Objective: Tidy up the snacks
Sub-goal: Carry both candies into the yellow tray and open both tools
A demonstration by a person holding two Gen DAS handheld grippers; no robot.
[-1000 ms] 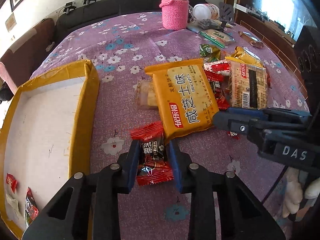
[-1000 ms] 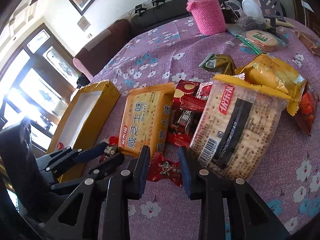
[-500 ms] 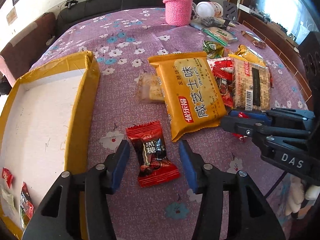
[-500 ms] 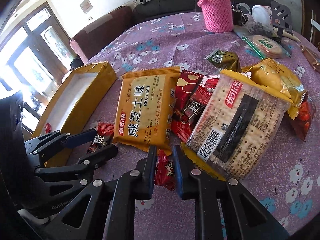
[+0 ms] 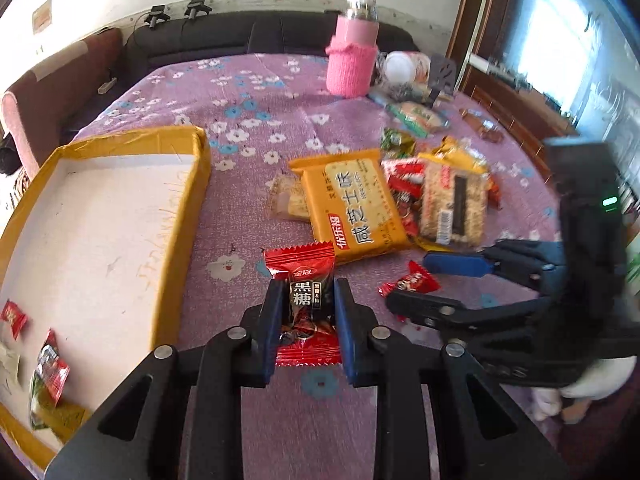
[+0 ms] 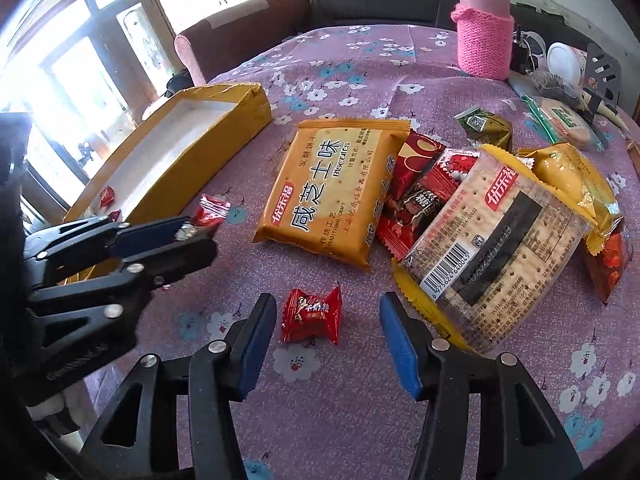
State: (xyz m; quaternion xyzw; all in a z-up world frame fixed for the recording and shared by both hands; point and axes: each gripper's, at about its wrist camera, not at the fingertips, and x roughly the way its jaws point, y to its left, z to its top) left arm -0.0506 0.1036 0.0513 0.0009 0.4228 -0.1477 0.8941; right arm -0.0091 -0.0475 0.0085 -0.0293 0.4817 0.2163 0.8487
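My left gripper (image 5: 307, 292) is closing on a red and black brown-sugar candy packet (image 5: 306, 276); both pads press its sides and hold it just above the cloth. My right gripper (image 6: 327, 304) is opening, and a small red candy (image 6: 312, 316) lies on the cloth between its fingers, touching neither. The yellow box (image 5: 184, 216) with a white floor stands at the left and holds a few small packets (image 5: 50, 368). An orange biscuit pack (image 6: 332, 188) and a clear cracker pack (image 6: 492, 240) lie in the snack pile beyond.
A pink knit-sleeved bottle (image 6: 484, 40) stands at the far side of the purple flowered tablecloth (image 5: 248, 92). More small snacks and a white jar (image 6: 564, 60) crowd the far right. A dark sofa (image 5: 224, 40) runs behind the table.
The left gripper opened over the brown-sugar packet, then shut on it and lifted it. The right gripper, shut on the small red candy half a second ago, has opened and the candy lies free.
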